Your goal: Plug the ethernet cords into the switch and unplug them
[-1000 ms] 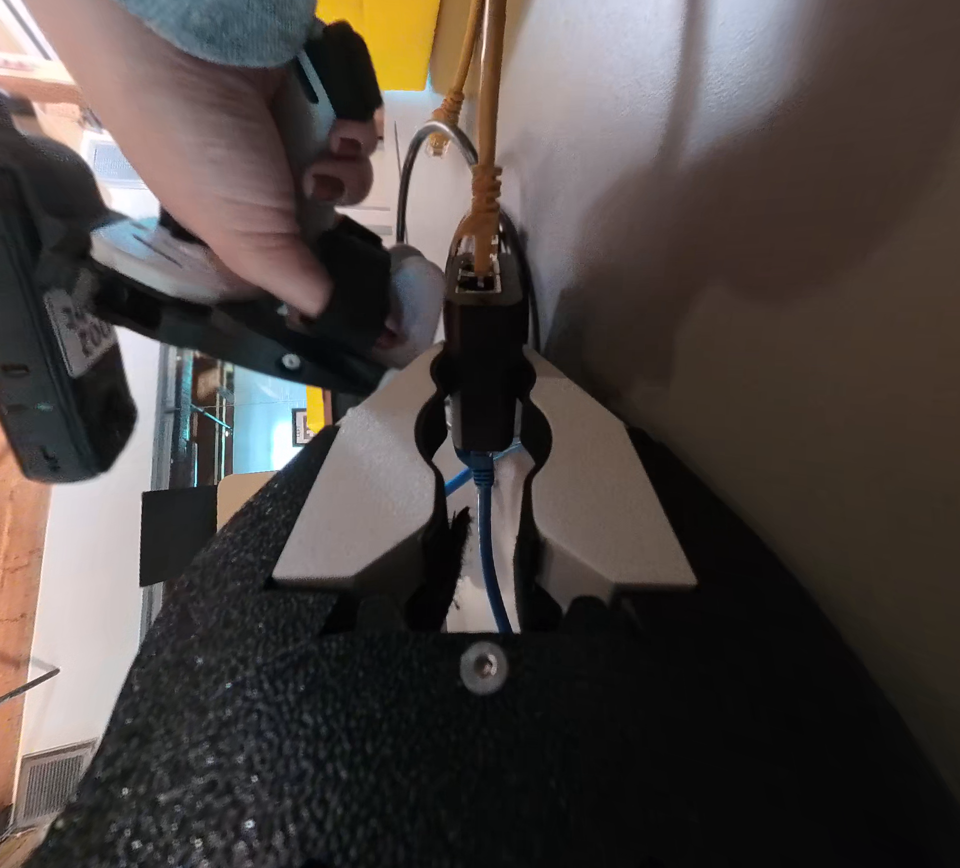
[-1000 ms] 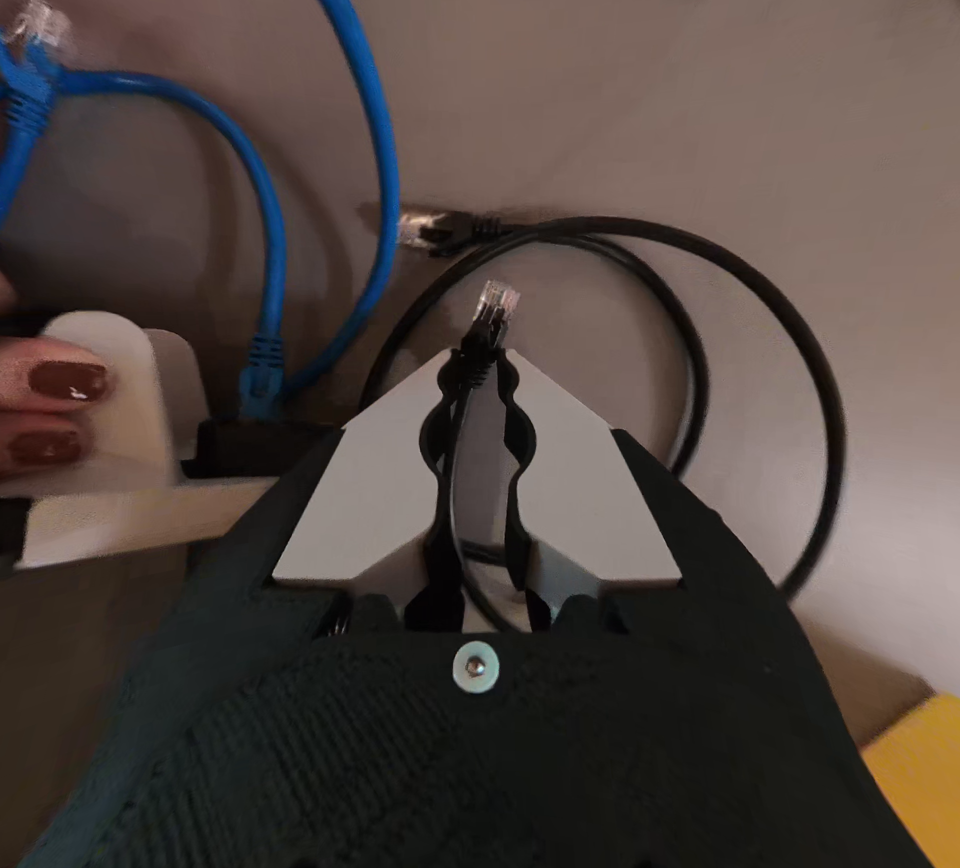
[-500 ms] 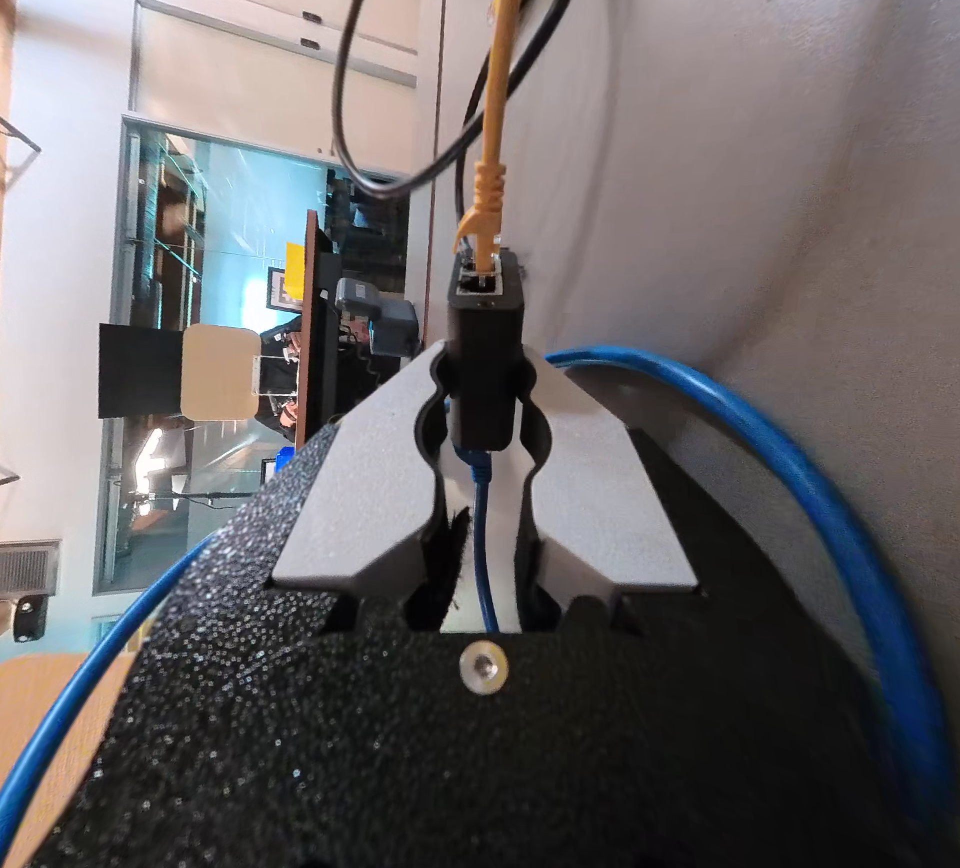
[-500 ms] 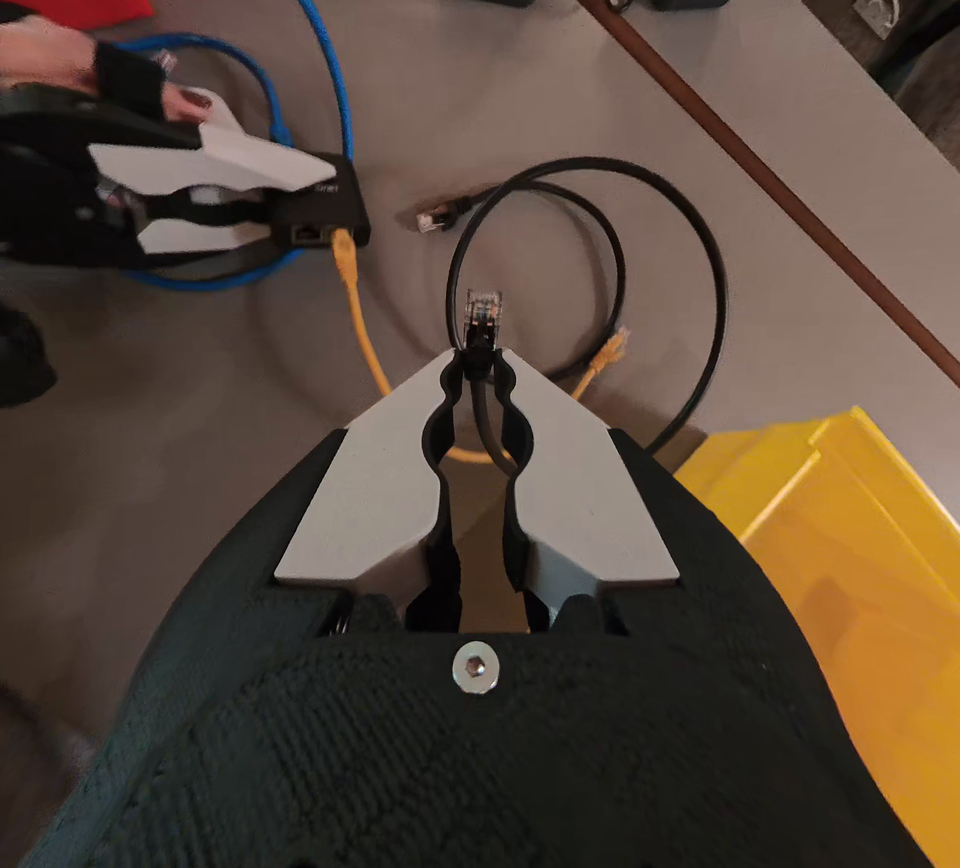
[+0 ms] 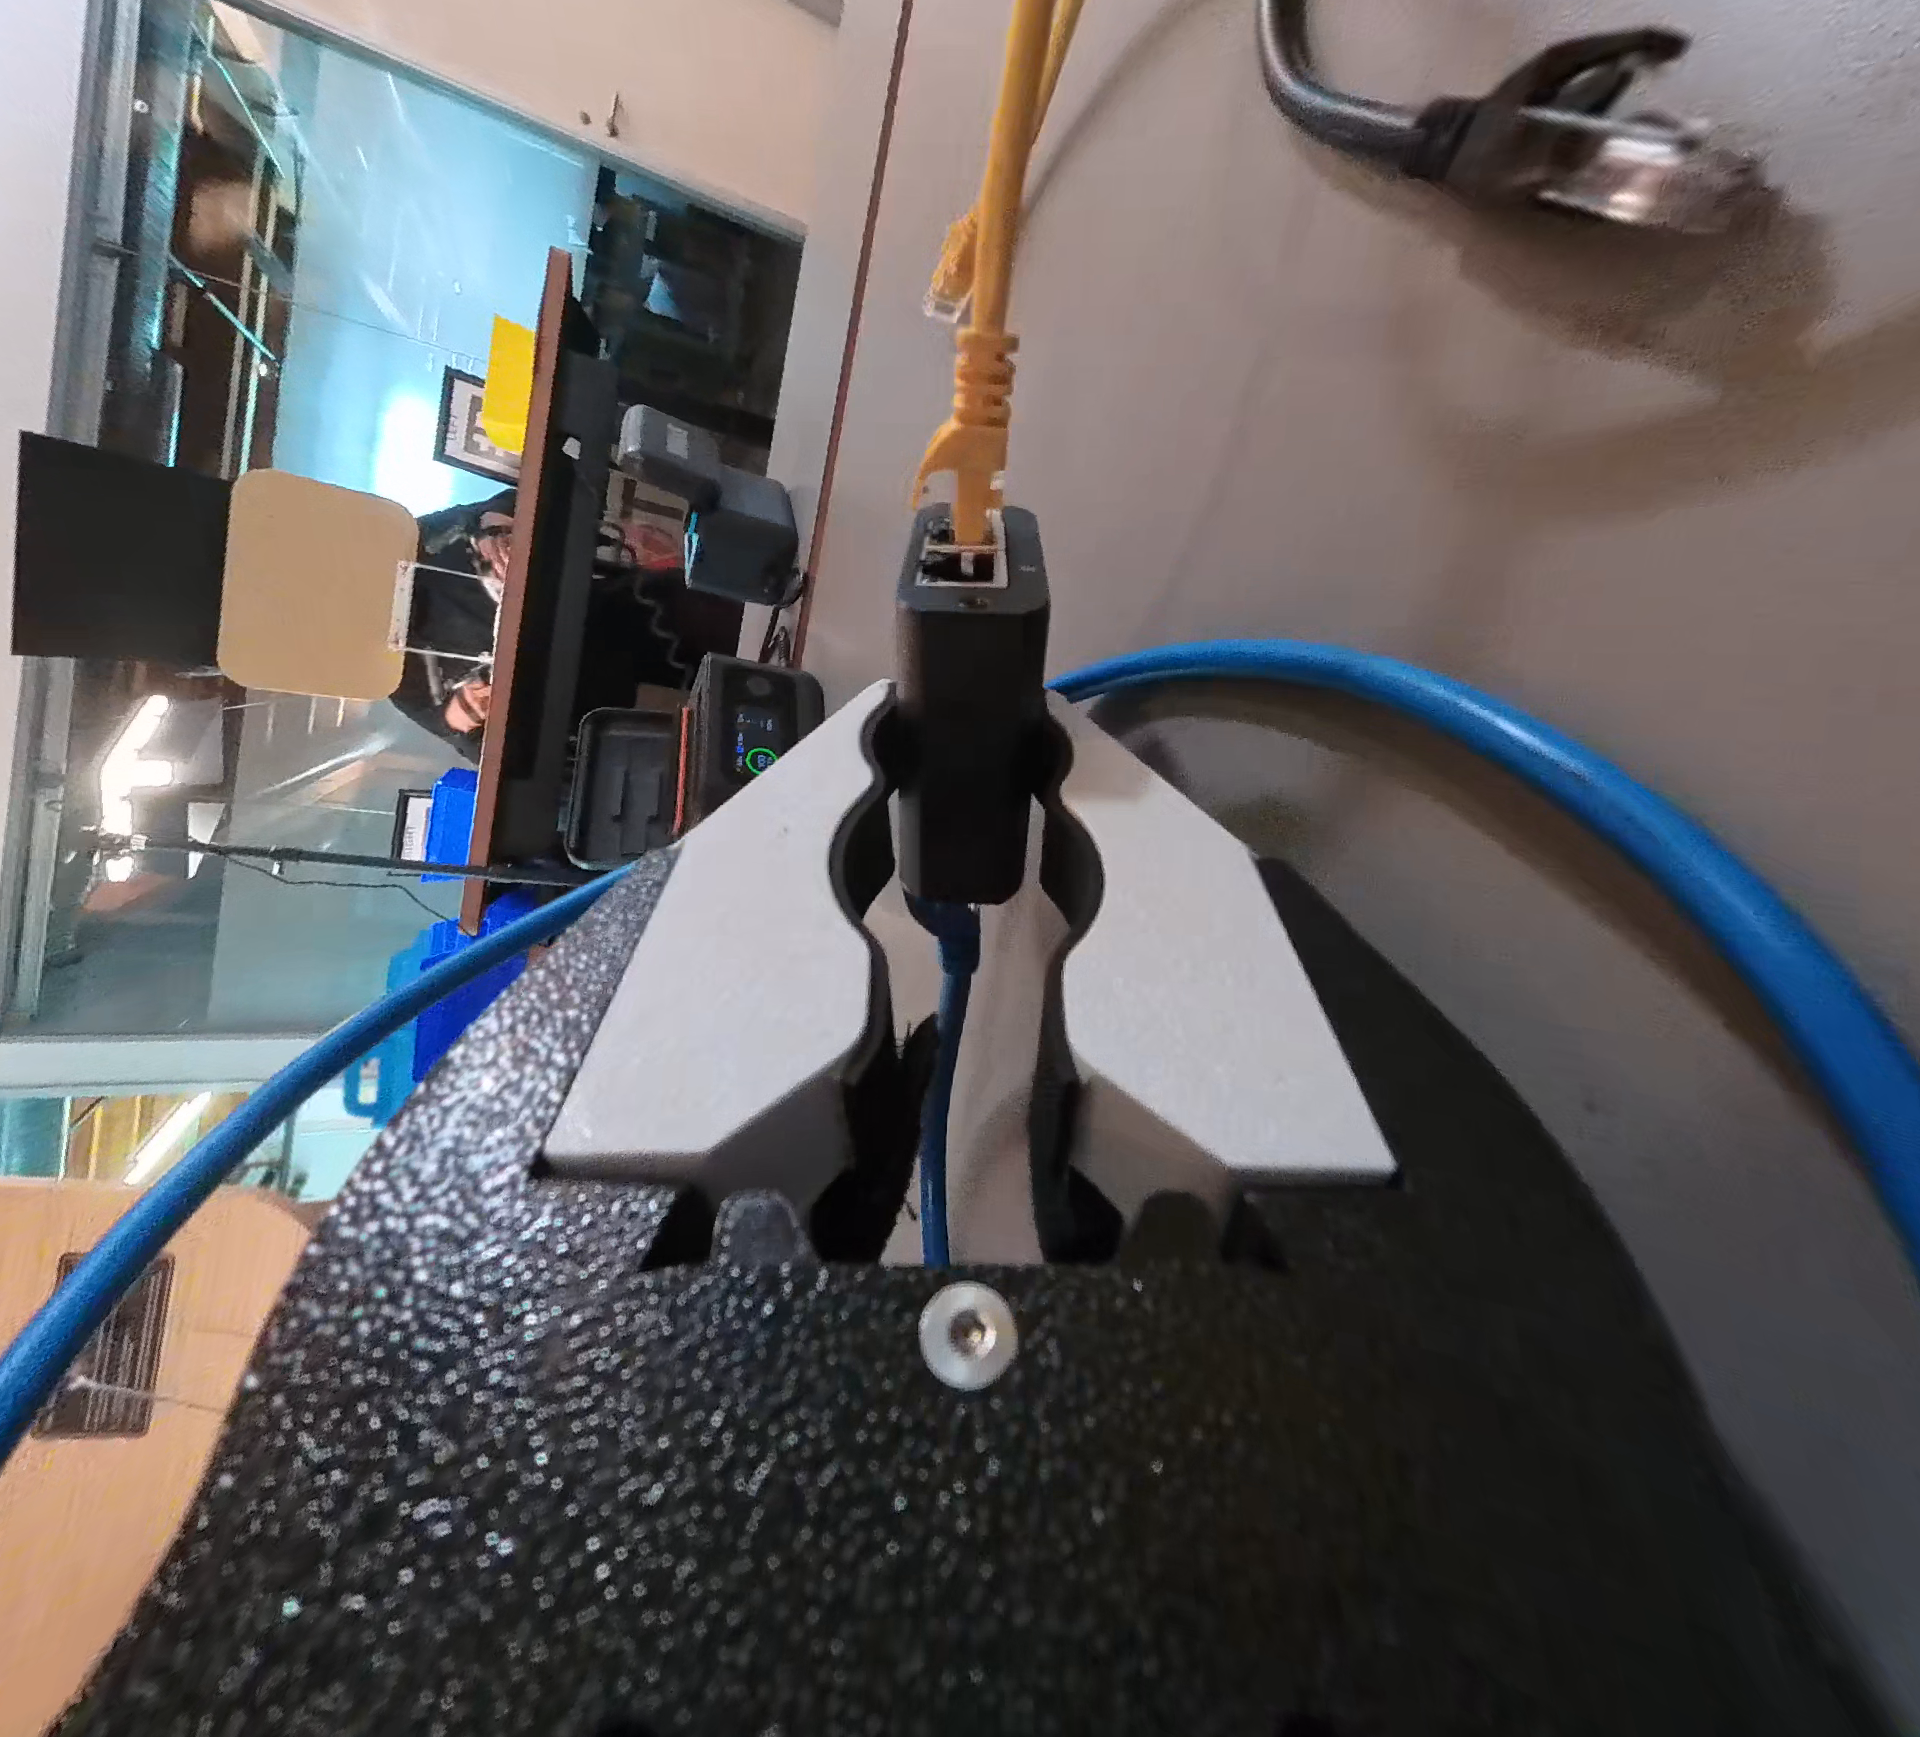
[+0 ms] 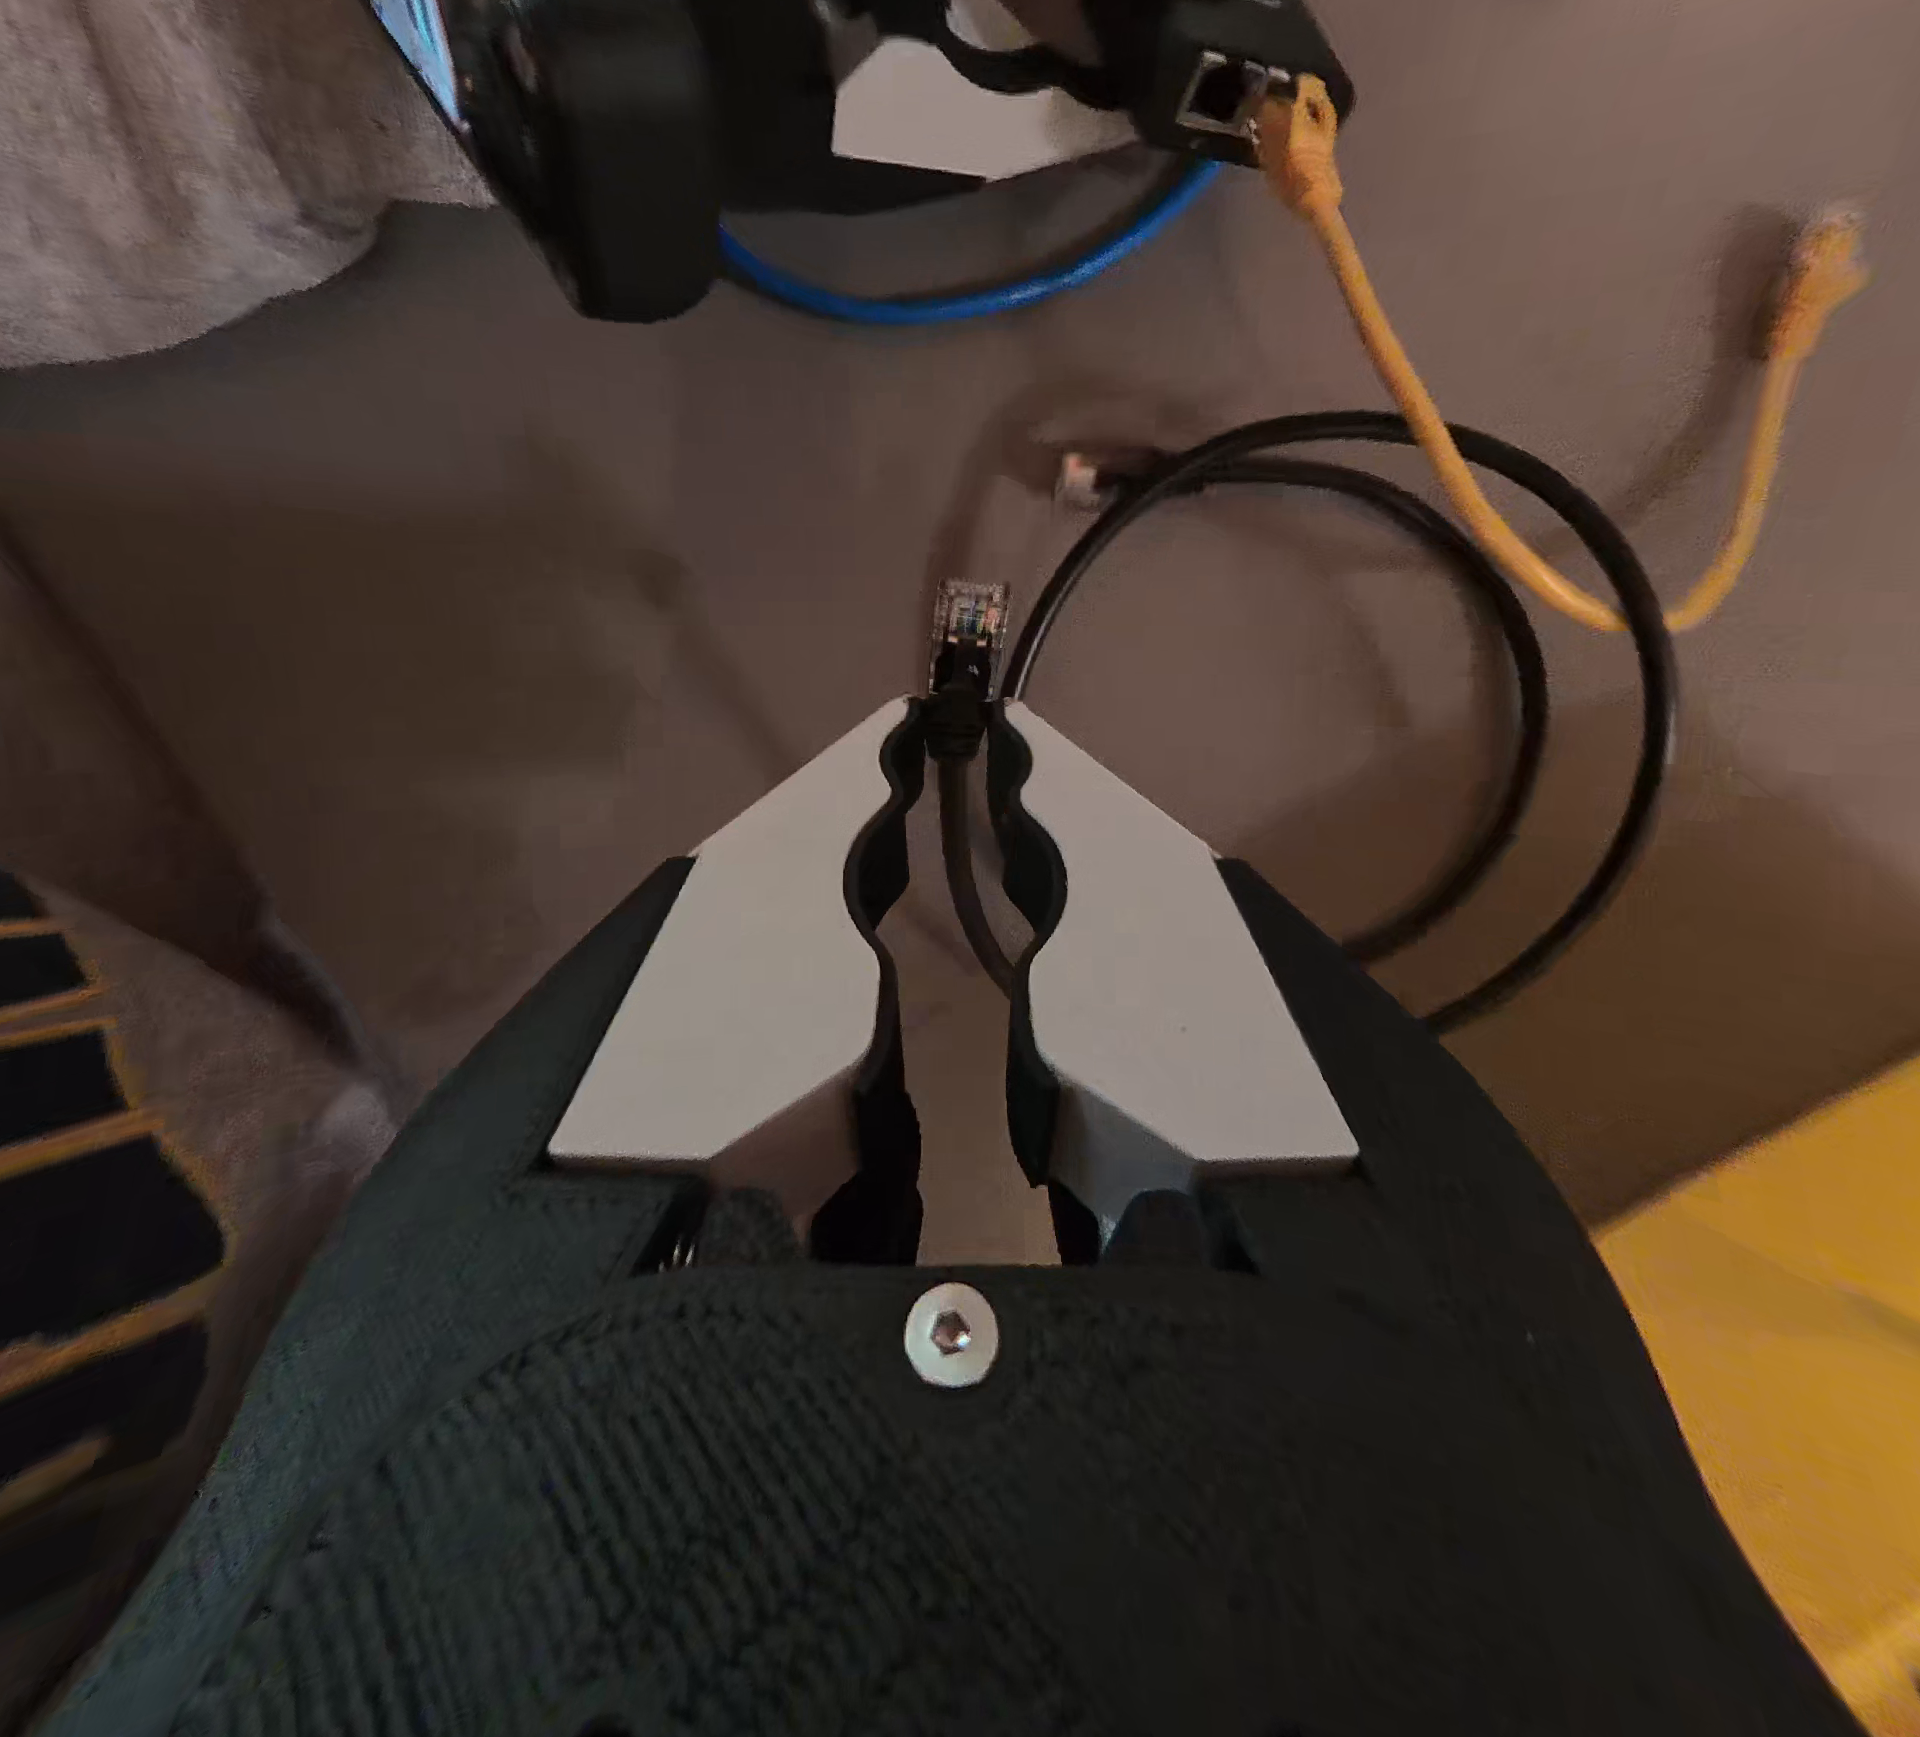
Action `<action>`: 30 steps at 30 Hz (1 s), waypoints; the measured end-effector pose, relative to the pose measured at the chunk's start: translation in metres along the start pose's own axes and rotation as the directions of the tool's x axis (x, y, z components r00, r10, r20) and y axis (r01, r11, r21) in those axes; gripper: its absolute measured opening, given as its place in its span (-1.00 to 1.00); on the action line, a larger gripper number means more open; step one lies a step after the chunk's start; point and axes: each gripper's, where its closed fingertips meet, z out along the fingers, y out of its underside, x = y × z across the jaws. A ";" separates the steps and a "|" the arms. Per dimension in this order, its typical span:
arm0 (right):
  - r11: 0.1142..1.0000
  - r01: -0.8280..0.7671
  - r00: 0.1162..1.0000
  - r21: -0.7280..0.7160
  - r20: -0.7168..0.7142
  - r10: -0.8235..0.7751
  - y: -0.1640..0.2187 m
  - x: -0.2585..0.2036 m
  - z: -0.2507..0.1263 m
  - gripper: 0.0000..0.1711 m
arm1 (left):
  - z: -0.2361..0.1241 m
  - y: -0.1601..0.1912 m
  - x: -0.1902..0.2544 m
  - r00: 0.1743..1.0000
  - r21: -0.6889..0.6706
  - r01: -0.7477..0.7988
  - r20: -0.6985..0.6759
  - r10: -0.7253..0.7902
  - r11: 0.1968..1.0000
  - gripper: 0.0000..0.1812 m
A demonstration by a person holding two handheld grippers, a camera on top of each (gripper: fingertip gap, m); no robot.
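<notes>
Small black switch point(image 5: 971, 721) clamped between left claw point(image 5: 971, 721) fingers, yellow cord point(image 5: 985, 430) plugged ahead, blue cord point(image 5: 951, 1012) behind. Black cord's clear plug point(image 6: 968, 622) protruding beyond right claw point(image 6: 958, 716) tips.

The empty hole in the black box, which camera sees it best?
The right wrist view: the switch faces it, showing the empty port beside the yellow cord. The left wrist view sees the switch edge-on, its ports squashed.

Matt black plastic switch point(image 5: 971, 731), clear glossy plug point(image 6: 970, 612), rough speckled black tool point(image 5: 971, 752) body, smooth grey table point(image 5: 1558, 440).
</notes>
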 end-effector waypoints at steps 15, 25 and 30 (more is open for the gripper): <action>0.969 0.027 0.996 0.246 -0.092 -0.004 -0.001 0.014 0.044 -0.55 | 0.002 -0.003 0.007 0.997 0.066 -0.064 -0.047 0.067 0.996 -0.76; 0.973 0.027 0.984 0.230 -0.179 0.014 0.009 0.020 0.057 -0.91 | 0.001 -0.005 0.008 0.994 0.074 -0.097 -0.041 0.100 0.993 -0.77; 0.978 -0.006 0.989 0.207 -0.141 0.036 -0.001 0.019 0.053 -0.94 | -0.001 -0.012 0.010 0.990 0.108 -0.133 -0.031 0.137 0.985 -0.76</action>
